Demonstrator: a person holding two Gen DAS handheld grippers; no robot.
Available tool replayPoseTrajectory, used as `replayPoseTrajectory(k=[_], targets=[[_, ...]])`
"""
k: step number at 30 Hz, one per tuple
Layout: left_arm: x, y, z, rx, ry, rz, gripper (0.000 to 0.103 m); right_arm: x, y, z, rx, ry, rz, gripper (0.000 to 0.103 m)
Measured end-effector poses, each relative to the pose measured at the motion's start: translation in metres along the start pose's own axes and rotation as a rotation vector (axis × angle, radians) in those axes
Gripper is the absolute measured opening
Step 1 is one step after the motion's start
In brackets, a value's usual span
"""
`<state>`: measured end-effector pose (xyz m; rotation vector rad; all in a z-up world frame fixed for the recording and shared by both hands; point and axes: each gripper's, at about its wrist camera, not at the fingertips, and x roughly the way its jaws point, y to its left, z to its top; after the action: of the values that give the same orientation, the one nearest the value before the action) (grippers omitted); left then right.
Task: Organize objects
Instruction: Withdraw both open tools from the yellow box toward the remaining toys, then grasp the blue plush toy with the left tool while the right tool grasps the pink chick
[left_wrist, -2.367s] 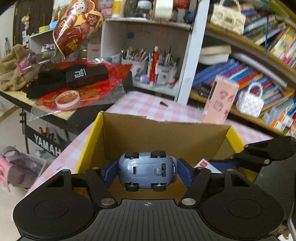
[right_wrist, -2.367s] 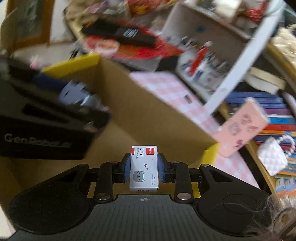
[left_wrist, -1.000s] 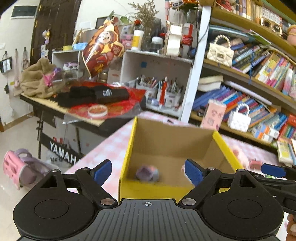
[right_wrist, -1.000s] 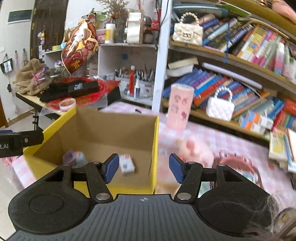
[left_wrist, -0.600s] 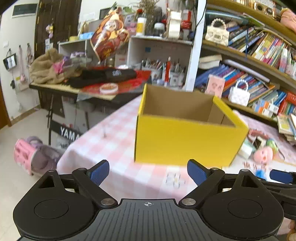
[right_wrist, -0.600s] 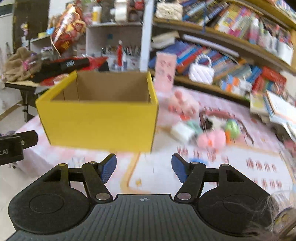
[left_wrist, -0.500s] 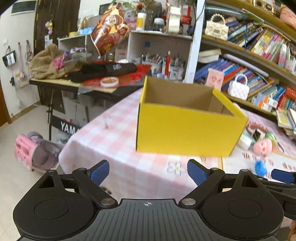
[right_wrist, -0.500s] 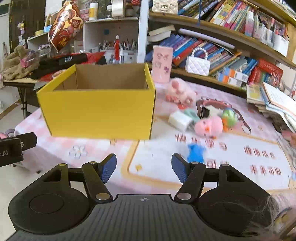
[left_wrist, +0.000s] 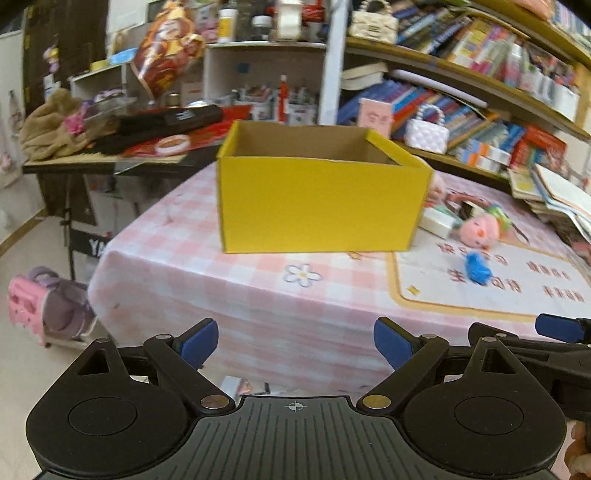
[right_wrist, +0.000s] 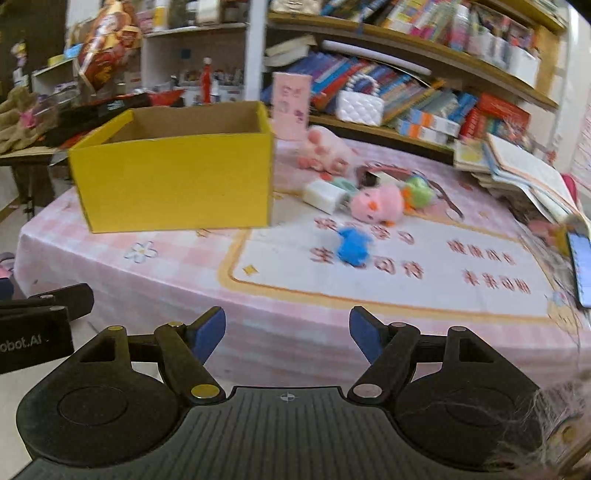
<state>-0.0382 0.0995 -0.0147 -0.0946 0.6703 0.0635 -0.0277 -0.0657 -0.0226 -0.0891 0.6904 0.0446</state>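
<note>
Both tongs are spread and empty, off the surface's near edge. The loose toys lie beside the box, ahead-right of the right tongs, which are nearer than the left tongs.

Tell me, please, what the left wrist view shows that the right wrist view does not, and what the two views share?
Only the left wrist view shows the pink toy on the floor beside the table, the roll of tape on the side desk, and the left gripper, open.

Only the right wrist view shows the phone at the table's right edge, the pink plush pig fully, and the right gripper, open.

Both show the yellow cardboard box, the blue toy, the pink round plush, the white charger and the white beaded handbag.
</note>
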Motion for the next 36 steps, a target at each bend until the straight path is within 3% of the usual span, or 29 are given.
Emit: replayPoseTrajectory(k=[16,22,36], targets=[[0.017,-0.055,0.002,0.116,0.035,-0.149,0.094,-0.007,-0.054,-0.014,0.123,0.038,-0.173,0.072],[0.025,-0.080,0.007,0.154,0.041,-0.182,0.094,-0.001,-0.076,-0.013,0.151,0.053,-0.221,0.078],[0.053,-0.119,0.030,0.146,0.041,-0.151,0.094,0.035,-0.115,0.018,0.133,0.067,-0.178,0.078]])
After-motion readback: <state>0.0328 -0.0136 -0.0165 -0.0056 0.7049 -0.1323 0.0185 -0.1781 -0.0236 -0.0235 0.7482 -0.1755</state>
